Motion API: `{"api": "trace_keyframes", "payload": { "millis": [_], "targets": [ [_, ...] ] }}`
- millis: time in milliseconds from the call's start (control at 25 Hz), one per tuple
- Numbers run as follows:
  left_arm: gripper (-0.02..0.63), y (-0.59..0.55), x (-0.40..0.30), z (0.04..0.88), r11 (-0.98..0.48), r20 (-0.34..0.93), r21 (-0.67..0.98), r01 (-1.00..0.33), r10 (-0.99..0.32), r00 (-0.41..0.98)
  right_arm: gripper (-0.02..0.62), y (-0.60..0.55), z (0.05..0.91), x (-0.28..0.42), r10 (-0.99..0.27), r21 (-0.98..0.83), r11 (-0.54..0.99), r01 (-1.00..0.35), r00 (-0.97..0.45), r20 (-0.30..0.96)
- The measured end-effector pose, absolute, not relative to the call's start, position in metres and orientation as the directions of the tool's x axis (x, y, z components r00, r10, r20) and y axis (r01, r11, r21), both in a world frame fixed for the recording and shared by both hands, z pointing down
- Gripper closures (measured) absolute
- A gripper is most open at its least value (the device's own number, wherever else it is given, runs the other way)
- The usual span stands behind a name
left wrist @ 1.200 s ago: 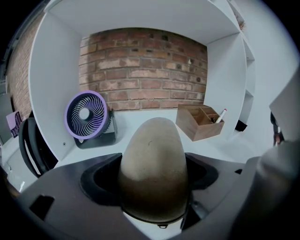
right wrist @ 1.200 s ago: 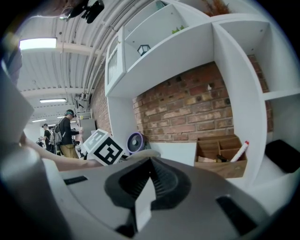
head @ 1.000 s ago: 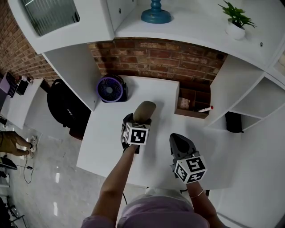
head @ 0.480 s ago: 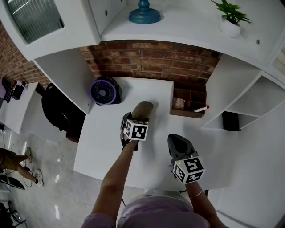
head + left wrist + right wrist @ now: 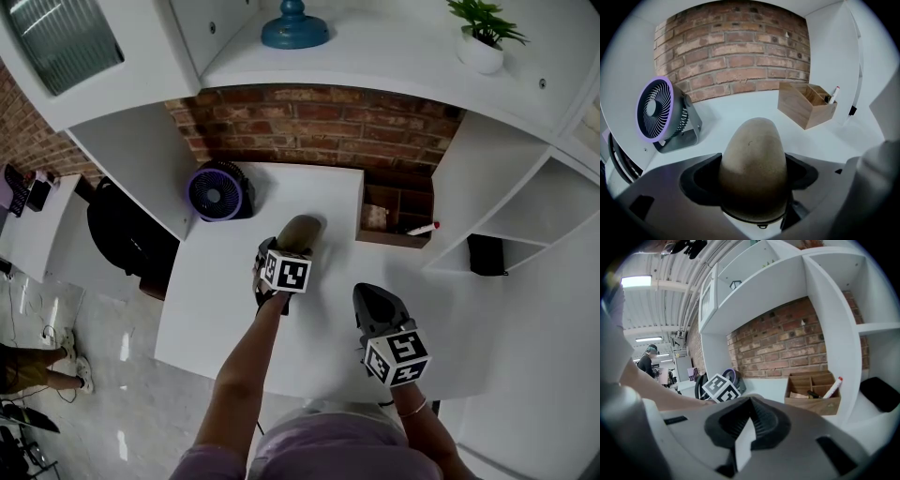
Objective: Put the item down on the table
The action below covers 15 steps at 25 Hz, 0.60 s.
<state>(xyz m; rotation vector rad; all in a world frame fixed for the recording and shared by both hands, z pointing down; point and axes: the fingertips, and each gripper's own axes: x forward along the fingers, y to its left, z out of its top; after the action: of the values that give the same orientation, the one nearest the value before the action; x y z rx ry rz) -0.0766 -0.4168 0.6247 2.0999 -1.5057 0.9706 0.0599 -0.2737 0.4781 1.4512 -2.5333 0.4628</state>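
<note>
Jaws of the left gripper point(image 5: 286, 255) pinch the broad end of the tan egg-shaped item point(image 5: 752, 157), keeping it nose-out over the middle of the white table point(image 5: 328, 197), seemingly for setting down, while the right gripper point(image 5: 378, 305) idles closed and empty.

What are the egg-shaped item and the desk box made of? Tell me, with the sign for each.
The egg-shaped item: matte tan, finely speckled surface, perhaps stone or foam; unclear. The desk box: wood or wood veneer, matte brown with faint grain.
</note>
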Motion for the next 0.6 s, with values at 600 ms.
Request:
{"api": "trace_keyframes", "payload": {
  "millis": [600],
  "targets": [
    [0.216, -0.416, -0.077, 0.638, -0.362, 0.736, -0.085, -0.928, -0.65, 0.186, 0.594, -0.271, 0.48, 0.063, -0.799, -0.177, 0.48, -0.859, -0.512, 0.315]
  ]
}}
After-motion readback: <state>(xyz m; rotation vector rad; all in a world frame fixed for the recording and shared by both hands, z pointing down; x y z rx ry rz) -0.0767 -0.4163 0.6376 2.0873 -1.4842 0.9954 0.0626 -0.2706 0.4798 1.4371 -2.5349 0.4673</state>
